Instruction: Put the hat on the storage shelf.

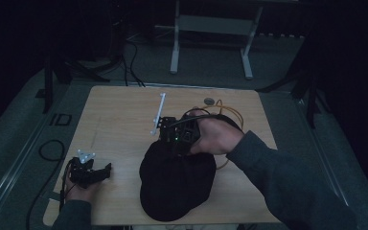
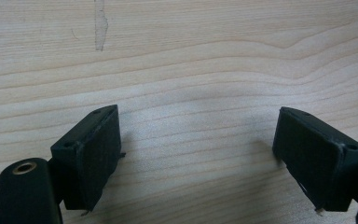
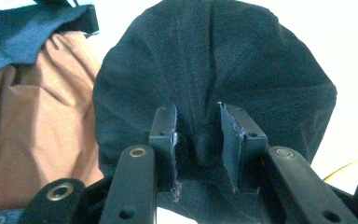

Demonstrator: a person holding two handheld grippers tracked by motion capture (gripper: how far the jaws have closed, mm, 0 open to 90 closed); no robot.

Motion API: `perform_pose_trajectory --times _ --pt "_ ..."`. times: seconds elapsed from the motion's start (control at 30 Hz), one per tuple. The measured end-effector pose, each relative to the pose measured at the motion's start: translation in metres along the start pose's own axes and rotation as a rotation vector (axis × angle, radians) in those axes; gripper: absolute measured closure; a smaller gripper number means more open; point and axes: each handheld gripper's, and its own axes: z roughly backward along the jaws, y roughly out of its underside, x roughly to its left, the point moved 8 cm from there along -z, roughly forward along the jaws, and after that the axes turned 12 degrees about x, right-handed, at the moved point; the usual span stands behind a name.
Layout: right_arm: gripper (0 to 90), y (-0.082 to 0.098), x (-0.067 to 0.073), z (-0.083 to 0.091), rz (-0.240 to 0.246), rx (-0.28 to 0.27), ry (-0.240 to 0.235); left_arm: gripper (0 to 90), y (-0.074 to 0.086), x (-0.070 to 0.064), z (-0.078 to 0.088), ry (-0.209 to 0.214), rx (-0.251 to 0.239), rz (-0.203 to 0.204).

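Cap (image 1: 175, 184) fabric is soft and light, so keep your right gripper (image 3: 198, 140) clenched on that pinched fold; your left gripper (image 2: 198, 154) rests released.

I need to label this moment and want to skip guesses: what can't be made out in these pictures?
- High view: the right gripper jaw tips, sunk in the black cap; the dim light also blurs the cap's shape.
- High view: the small round thing at the table's far edge, too small to identify.
- Right gripper view: the cap's lower part, hidden behind the jaws and cut off by the bottom edge.
- Left gripper view: the left gripper body, cut off below.
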Motion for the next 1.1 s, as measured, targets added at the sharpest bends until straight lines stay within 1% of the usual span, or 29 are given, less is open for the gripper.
perform_pose_trajectory --times 0.07,0.13,0.2,0.33,0.37,0.4,0.47,0.53,0.67,0.83,0.97,1.1 --pt "66.7 0.001 0.001 0.006 0.0 -0.011 -0.004 15.2 0.0 0.0 0.0 0.001 -0.002 0.002" --pt "66.8 0.003 0.003 0.014 0.003 -0.033 -0.018 15.2 0.0 0.0 0.0 0.0 -0.002 0.003" --pt "66.8 0.004 0.004 0.016 0.004 -0.033 -0.014 15.2 0.0 0.0 0.0 0.0 -0.003 0.003" --pt "66.7 0.005 0.005 0.025 0.013 -0.026 0.003 15.2 0.0 0.0 0.0 0.0 -0.003 0.001" --pt "66.7 0.006 0.007 0.029 0.021 -0.023 0.004 15.2 0.0 0.0 0.0 0.0 -0.001 0.001" --pt "66.7 0.006 0.007 0.029 0.021 -0.023 0.004 15.2 0.0 0.0 0.0 0.0 -0.001 0.001" --pt "66.8 0.007 0.01 0.034 0.031 -0.001 0.009 15.2 0.0 0.0 0.0 0.0 -0.002 0.001" --pt "66.8 0.008 0.011 0.035 0.037 0.004 0.01 15.2 0.0 0.0 0.0 0.0 -0.001 0.001" --pt "66.7 0.011 0.014 0.042 0.049 0.029 0.017 15.2 0.0 0.0 0.0 0.0 -0.001 0.0" --pt "66.7 0.016 0.016 0.057 0.051 0.043 0.037 15.2 0.0 0.0 0.0 -0.001 -0.001 0.001" --pt "66.7 0.024 0.014 0.068 0.043 0.055 0.039 15.2 0.0 0.0 0.0 0.0 -0.001 0.001" --pt "66.7 0.032 0.011 0.08 0.029 0.04 0.046 15.2 0.0 0.0 0.0 0.0 -0.001 0.001"
